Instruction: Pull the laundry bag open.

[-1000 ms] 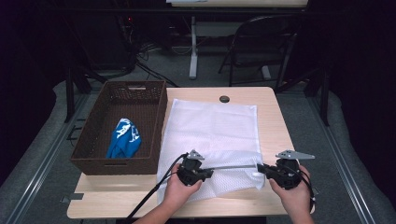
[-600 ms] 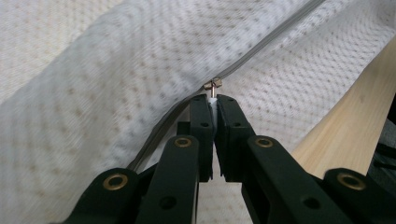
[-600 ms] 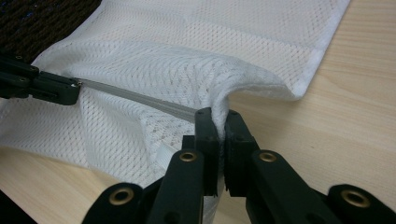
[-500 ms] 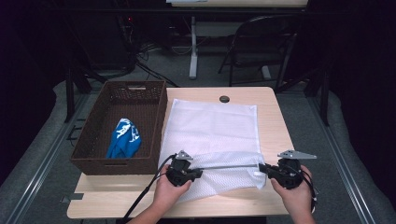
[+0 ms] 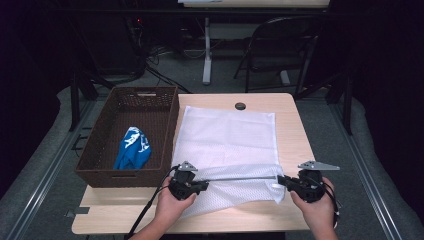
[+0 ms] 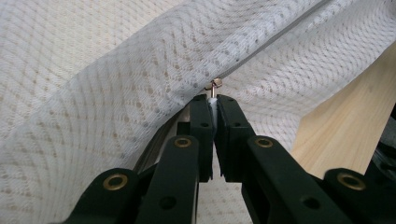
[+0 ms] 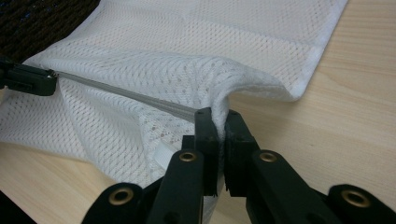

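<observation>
A white mesh bag [image 5: 227, 137] lies flat on the wooden table [image 5: 296, 131], its near edge lifted between both grippers. My left gripper [image 5: 204, 186] is shut on the small metal zipper pull [image 6: 214, 85], with white tab material pinched between its jaws. My right gripper [image 5: 281, 180] is shut on the bag's bunched mesh at the zipper's right end [image 7: 218, 114]. The grey zipper line [image 5: 240, 177] runs taut between them. In the right gripper view the left gripper [image 7: 29, 79] shows at the far end of the zipper [image 7: 126, 95].
A brown wicker basket [image 5: 125, 178] stands at the table's left and holds a blue cloth [image 5: 132, 147]. A small black round cap [image 5: 240, 106] sits at the table's far edge. A folding chair [image 5: 280, 45] and table legs stand beyond.
My left gripper has slid leftward along the bag's near edge, so the taut zipper line between the grippers is longer. The right gripper has stayed in place.
</observation>
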`<state>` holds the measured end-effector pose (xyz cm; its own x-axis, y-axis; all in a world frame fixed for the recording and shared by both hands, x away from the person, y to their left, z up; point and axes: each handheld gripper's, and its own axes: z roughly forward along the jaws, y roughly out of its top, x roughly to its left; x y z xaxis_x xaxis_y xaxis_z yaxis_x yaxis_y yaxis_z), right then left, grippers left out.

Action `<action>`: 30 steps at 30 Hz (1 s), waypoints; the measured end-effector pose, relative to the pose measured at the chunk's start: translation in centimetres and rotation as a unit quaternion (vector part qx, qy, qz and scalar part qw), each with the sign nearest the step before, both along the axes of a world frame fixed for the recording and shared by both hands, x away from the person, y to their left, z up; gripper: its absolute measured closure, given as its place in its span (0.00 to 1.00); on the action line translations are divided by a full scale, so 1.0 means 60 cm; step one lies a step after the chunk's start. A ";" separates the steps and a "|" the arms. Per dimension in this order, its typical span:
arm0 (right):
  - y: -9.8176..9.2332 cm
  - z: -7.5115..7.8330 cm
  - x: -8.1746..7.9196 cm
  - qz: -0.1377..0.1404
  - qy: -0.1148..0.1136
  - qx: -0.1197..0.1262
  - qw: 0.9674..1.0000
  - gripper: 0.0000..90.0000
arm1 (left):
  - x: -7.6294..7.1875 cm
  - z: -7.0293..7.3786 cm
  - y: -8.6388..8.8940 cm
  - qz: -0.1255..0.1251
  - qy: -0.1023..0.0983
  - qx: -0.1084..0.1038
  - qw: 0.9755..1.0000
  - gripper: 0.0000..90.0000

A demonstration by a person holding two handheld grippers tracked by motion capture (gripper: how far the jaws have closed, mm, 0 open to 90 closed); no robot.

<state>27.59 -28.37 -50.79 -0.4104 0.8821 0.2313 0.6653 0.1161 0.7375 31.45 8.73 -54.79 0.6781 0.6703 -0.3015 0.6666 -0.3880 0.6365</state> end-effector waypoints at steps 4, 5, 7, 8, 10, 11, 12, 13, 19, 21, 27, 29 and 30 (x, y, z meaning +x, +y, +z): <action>-0.001 0.000 0.000 0.001 0.002 0.000 1.000 0.96 | -0.002 0.001 0.004 0.001 -0.002 0.000 1.000 0.96; -0.001 0.000 0.000 0.002 0.002 0.001 1.000 0.96 | -0.002 0.002 0.005 0.001 -0.003 0.002 1.000 0.96; -0.001 0.000 0.000 0.001 0.001 -0.001 1.000 0.96 | -0.002 0.001 0.007 0.001 -0.004 0.004 1.000 0.96; -0.001 0.000 0.000 0.001 0.002 0.001 1.000 0.96 | -0.002 0.001 0.008 0.001 -0.003 0.006 1.000 0.96; -0.002 0.000 0.000 0.001 0.000 0.001 1.000 0.96 | -0.003 0.000 0.009 0.004 -0.004 0.005 1.000 0.96; -0.002 0.000 0.000 0.000 0.000 0.002 1.000 0.96 | -0.002 -0.001 0.010 0.003 -0.001 0.004 1.000 0.96; -0.002 0.000 0.000 0.001 0.001 0.003 1.000 0.96 | -0.003 -0.001 0.010 0.004 -0.002 0.004 1.000 0.96; -0.001 0.000 0.000 0.001 0.000 0.001 1.000 0.96 | -0.003 -0.002 0.010 0.005 -0.002 0.003 1.000 0.96; 0.000 0.001 0.000 0.002 0.003 0.000 1.000 0.96 | -0.004 -0.003 0.010 0.004 -0.003 0.002 1.000 0.96; 0.000 0.001 -0.001 0.002 0.001 -0.003 1.000 0.96 | -0.004 -0.004 0.012 0.006 -0.003 0.004 1.000 0.96; 0.000 0.000 0.000 0.001 0.001 -0.008 1.000 0.96 | -0.006 0.000 0.021 0.009 -0.003 0.001 1.000 0.96; 0.000 0.000 0.000 0.003 0.000 -0.006 1.000 0.96 | -0.007 0.003 0.022 0.008 -0.003 0.002 1.000 0.96; 0.001 0.000 0.000 0.002 0.000 -0.005 1.000 0.96 | -0.007 0.004 0.023 0.007 -0.006 0.003 1.000 0.96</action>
<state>27.59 -28.33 -50.79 -0.4138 0.8830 0.2216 0.6643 0.1264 0.7367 31.00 10.08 -54.57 0.6721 0.6817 -0.2892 0.6640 -0.3820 0.6428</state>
